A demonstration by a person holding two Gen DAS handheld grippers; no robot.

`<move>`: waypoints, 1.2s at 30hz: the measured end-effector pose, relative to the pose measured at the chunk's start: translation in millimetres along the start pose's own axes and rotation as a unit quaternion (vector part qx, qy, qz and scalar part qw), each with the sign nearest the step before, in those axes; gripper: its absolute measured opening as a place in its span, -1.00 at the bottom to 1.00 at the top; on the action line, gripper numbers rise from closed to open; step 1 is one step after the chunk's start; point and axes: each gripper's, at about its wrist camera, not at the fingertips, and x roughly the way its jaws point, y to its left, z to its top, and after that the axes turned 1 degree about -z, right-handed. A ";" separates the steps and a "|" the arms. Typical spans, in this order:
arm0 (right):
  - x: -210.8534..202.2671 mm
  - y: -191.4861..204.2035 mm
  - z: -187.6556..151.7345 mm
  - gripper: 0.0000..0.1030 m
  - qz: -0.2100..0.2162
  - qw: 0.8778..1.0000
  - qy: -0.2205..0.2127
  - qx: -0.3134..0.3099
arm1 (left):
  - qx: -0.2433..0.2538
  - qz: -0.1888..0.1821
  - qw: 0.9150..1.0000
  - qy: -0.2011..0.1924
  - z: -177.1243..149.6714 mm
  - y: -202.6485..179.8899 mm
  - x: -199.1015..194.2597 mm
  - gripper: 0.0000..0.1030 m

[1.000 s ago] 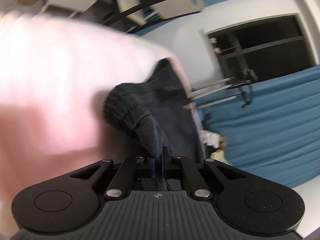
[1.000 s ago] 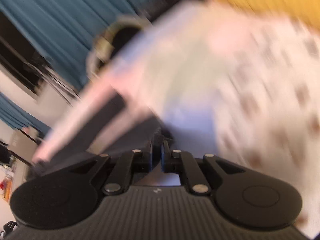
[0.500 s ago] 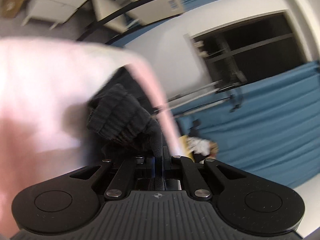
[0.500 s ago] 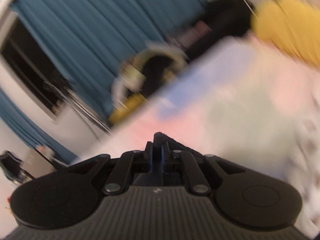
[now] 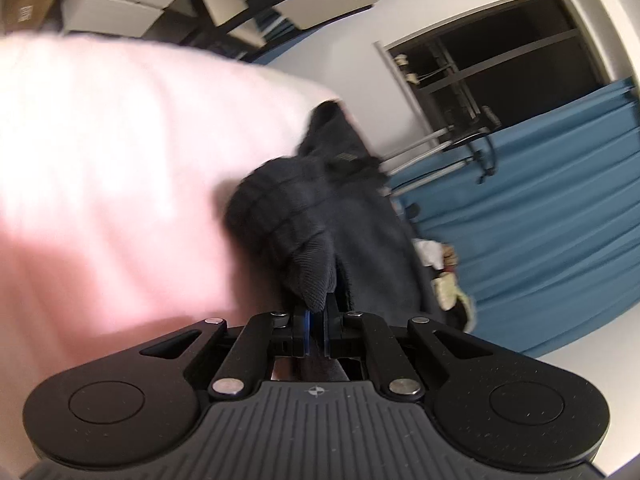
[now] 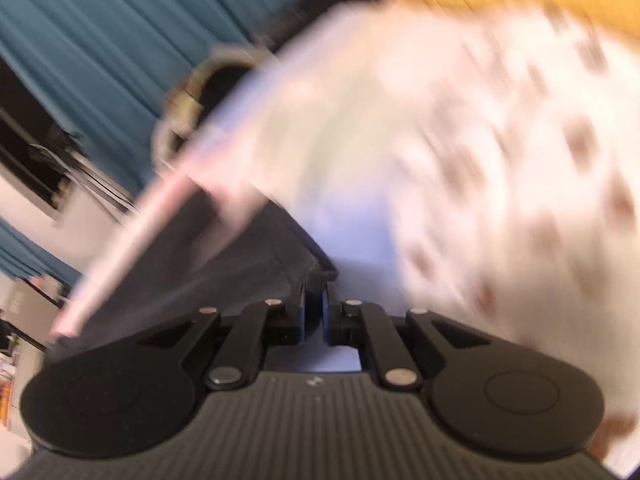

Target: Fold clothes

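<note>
Nearest, left gripper [image 5: 316,314] clamped on ribbed knit cuff of dark charcoal garment [image 5: 320,208], bunched against soft pink bedding [image 5: 120,152], right gripper [image 6: 314,304] pinching the garment's smooth flat edge, blue pleated curtain [image 5: 540,216] far right.

Left claw [image 5: 316,322]: path ahead blocked by the bunched dark garment [image 5: 320,216] between its fingers, with the pink-covered surface [image 5: 120,160] filling the whole left side; open air only to the right, toward the blue curtain [image 5: 540,240] and white wall [image 5: 340,64]. Right claw [image 6: 314,304]: spotted white fabric [image 6: 500,160] crowds the right, dark garment [image 6: 224,272] lies left; view blurred.
</note>
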 end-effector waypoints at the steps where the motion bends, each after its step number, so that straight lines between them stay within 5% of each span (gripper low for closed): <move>1: 4.1 -8.8 -7.5 -0.83 -0.002 1.000 0.001 0.009 | 0.007 0.000 1.000 -0.001 1.0 -0.5 1.3 -0.86; 6: 1.7 -5.6 -9.9 -0.77 0.001 1.000 -0.011 -0.006 | 0.058 0.010 0.998 0.001 5.1 -13.0 -0.5 -0.76; 8: -1.9 1.3 -7.2 -0.57 -0.007 1.000 -0.013 -0.023 | 0.073 0.022 0.997 -0.002 1.3 -16.6 -7.2 -0.40; 10: -11.3 8.4 -4.3 -0.26 -0.024 0.998 -0.030 -0.050 | 0.087 0.034 0.996 -0.006 -2.9 -19.7 -14.5 0.67; 11: -17.4 10.7 -4.9 -0.21 -0.026 0.997 -0.038 -0.062 | 0.100 0.045 0.994 -0.019 -6.6 -22.9 -24.3 0.76; 15: -25.0 34.8 2.0 -0.13 -0.026 0.990 -0.079 -0.110 | 0.141 0.073 0.985 -0.063 -20.2 -49.9 -56.7 0.77; 19: -19.7 80.7 21.9 0.05 0.006 0.983 -0.113 -0.143 | 0.218 0.057 0.969 -0.102 -30.5 -106.1 -63.7 0.81; 24: 23.5 164.2 45.6 0.09 0.034 0.983 -0.132 -0.123 | 0.317 0.024 0.943 -0.098 -60.8 -205.0 -16.8 0.82; 28: 73.0 216.1 56.6 0.09 0.065 0.991 -0.108 -0.047 | 0.381 -0.008 0.922 -0.070 -104.7 -278.5 35.8 0.82; 32: 122.4 248.8 63.8 0.15 0.020 0.996 -0.090 -0.009 | 0.366 -0.037 0.930 -0.020 -146.3 -320.1 95.4 0.82; 36: 161.1 249.2 64.9 0.24 -0.014 0.994 -0.090 -0.055 | 0.347 -0.051 0.936 0.021 -187.2 -326.1 143.3 0.82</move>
